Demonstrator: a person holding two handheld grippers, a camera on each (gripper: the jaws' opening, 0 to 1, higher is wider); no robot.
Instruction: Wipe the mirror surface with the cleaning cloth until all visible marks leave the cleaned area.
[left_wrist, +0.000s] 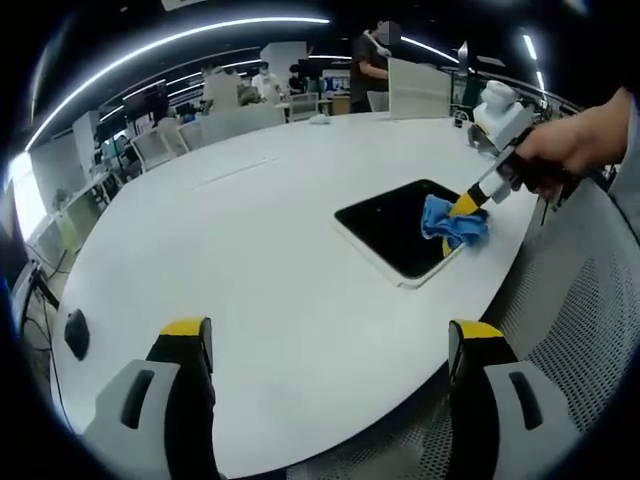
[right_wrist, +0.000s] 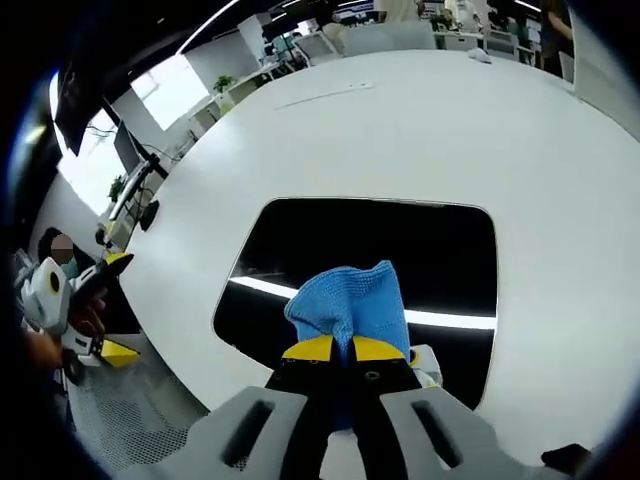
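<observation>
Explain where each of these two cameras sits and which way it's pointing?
Left gripper view: rides the open left gripper, looking across the white table toward the mirror; a hand shows.
Right gripper view: rides the right gripper, looking down at the mirror, jaws clamping the blue cloth.
Both share mirror, cloth and table.

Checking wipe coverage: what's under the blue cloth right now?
The blue cloth lies on the mirror, held by the right gripper. The glass beneath it is covered, so any marks there can't be seen.
</observation>
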